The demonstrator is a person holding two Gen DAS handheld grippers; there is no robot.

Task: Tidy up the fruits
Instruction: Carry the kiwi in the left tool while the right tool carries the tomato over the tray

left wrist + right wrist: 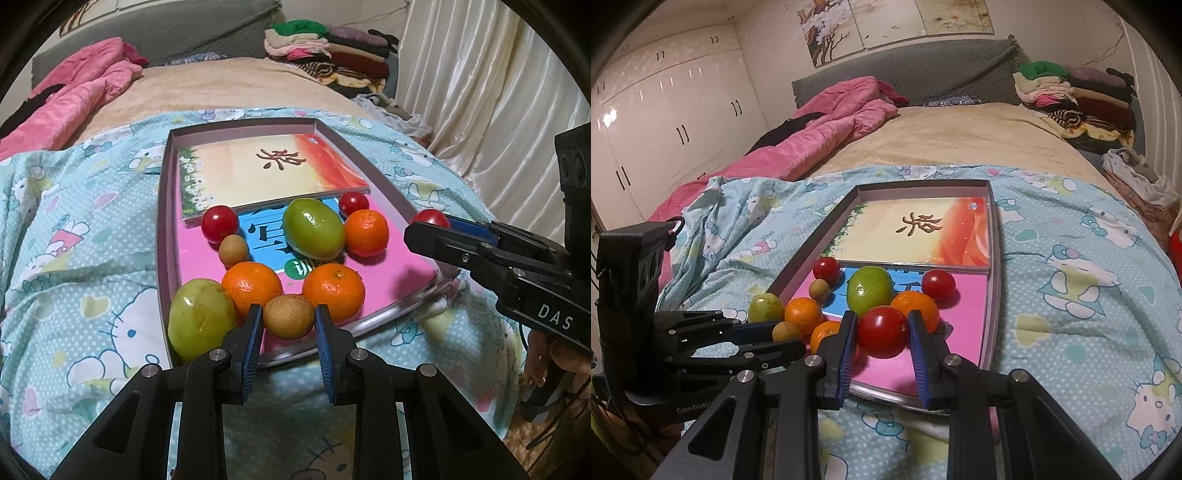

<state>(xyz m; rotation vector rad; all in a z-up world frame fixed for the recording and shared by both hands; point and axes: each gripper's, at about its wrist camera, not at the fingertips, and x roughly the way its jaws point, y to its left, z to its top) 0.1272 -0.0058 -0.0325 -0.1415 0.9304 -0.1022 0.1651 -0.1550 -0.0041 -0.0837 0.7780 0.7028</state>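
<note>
A shallow grey box [164,206] lies on the bed with books and several fruits in it. My left gripper [289,325] is shut on a small brown longan [290,316] at the box's near edge, between two oranges [252,286] [333,291] and beside a green fruit [201,323]. My right gripper [882,332] is shut on a red tomato [882,331] and holds it over the pink book [964,343]. In the left wrist view the right gripper [436,229] is at the box's right side with the tomato [430,218].
In the box also lie two red tomatoes [219,223] [354,202], a large green fruit [314,228], a third orange [366,232] and another longan [232,251]. A Hello Kitty sheet [1071,266] covers the bed. A pink quilt [820,129] and folded clothes [1075,99] lie behind.
</note>
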